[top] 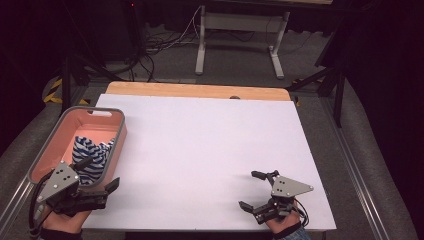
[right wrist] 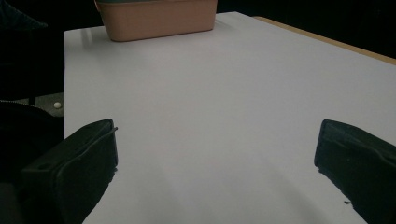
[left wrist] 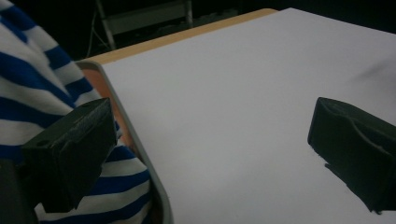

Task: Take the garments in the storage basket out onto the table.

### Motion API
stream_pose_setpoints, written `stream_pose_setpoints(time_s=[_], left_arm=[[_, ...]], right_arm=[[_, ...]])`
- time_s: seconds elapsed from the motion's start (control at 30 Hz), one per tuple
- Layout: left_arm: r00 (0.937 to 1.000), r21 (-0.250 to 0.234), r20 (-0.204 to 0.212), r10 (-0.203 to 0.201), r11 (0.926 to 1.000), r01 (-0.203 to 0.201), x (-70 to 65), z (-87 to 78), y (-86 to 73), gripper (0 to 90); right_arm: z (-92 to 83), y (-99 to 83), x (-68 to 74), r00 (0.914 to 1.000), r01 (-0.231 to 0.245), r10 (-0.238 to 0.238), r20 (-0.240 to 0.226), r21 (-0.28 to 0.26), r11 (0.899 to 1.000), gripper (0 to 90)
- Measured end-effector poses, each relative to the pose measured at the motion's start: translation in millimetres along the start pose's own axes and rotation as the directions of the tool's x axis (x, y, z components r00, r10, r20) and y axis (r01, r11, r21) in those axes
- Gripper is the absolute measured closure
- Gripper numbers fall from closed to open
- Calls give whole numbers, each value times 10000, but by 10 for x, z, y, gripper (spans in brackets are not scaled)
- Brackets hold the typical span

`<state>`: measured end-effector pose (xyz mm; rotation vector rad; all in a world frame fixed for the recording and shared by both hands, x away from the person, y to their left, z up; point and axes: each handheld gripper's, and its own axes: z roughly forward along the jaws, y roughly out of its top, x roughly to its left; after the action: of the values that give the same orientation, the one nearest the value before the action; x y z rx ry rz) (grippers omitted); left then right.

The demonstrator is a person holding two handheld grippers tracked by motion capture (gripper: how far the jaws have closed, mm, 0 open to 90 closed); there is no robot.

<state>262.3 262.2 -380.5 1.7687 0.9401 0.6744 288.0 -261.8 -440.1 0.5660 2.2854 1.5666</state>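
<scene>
While gaping wide, left tool [top: 97,172] straddles bin [top: 114,150] rim, empty

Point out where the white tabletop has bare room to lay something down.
Most of the white tabletop is bare: everything between the pink bin and the right gripper, back to the wooden edge. Crowded: the bin, holding striped cloth, with the left gripper straddling its rim.

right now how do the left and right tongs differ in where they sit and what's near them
The left tongs straddle the grey rim of the pink bin, one jaw over the blue and white striped cloth; the right tongs sit over the bare white table top, apart from the bin. The left tongs point rightward, the right tongs leftward. Both are open and hold nothing.
</scene>
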Motion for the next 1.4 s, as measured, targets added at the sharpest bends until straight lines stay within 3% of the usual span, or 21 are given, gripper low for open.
stream_pose_setpoints(time_s=[0.33,0.63,0.97,1.03,1.13,1.4], left_arm=[[9948,-301,-929,-428,9987,402,89,-66,-28,22],[9830,-183,-1756,-536,9985,512,215,-81,-77,20],[9767,-74,-1930,-939,9955,942,357,-44,-137,4],[9729,-21,-2023,-1116,9935,1135,404,-32,-151,3],[9718,135,-1893,-1406,9892,1457,470,-2,-161,3],[9705,582,-1764,-1643,9825,1770,572,92,-185,9]], right_arm=[[6,-3,-1,10000,-21,21,-15,41,10000,1],[12,-6,-1,10000,-31,31,-35,74,10000,1],[21,-7,1,10000,-27,28,-58,103,9999,1],[20,-6,1,10000,-32,32,-60,91,10000,1],[22,-8,1,10000,-36,36,-71,110,9999,1],[25,-9,-1,10000,-41,42,-82,130,9999,1]])
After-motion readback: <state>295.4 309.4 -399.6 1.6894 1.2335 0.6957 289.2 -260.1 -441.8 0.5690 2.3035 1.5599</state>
